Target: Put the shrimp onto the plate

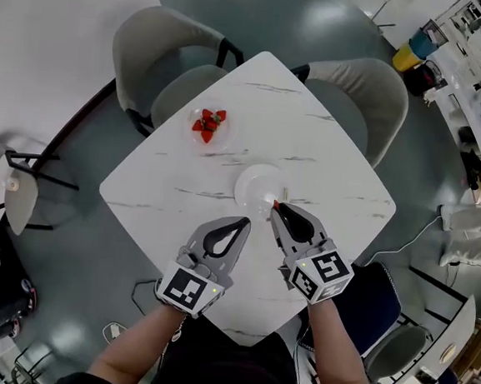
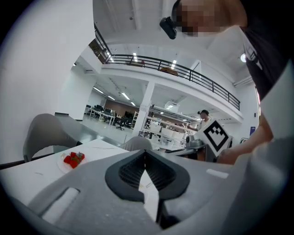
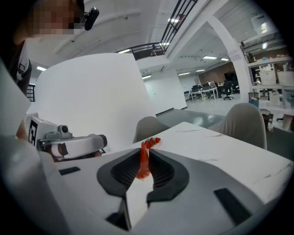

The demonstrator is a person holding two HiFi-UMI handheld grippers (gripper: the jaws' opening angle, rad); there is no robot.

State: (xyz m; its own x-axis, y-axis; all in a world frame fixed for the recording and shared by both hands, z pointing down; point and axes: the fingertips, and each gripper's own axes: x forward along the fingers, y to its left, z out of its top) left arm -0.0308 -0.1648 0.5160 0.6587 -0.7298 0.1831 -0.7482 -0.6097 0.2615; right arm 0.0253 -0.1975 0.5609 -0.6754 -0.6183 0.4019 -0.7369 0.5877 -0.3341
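Starting with the right hand-held gripper [image 3: 144, 158], its jaws are recorded as narrowed onto a shrimp [image 3: 144, 165]. The orange-red body is pinched upright between the dark ribbed pads, and its upper end stands above them. In the head view this hand-held gripper [image 1: 276, 207] is seen with its tips at the near edge of a white plate [image 1: 256, 182]. The shrimp [image 1: 275, 204] shows there only as a small red speck at the tips. Whether it touches the plate cannot be determined. Nothing is seen lying on the plate.

The left hand-held gripper [image 2: 145, 158] is noted with its jaws brought together, tips meeting, and nothing is held between them. In the head view it [image 1: 244, 222] is positioned just beside the right one, on the near side of the plate and apart from it. The right unit's marker cube [image 2: 215, 134] is visible in the left gripper view.

A white marble-patterned desk [image 1: 334, 174] is observed set corner-on to the person. Strawberries [image 1: 209, 126] are found in a small dish [image 1: 195, 114] beyond the plate, well apart from both hand-held grippers. Two grey chairs [image 1: 152, 50] [image 1: 375, 90] are placed at the far sides of the desk.
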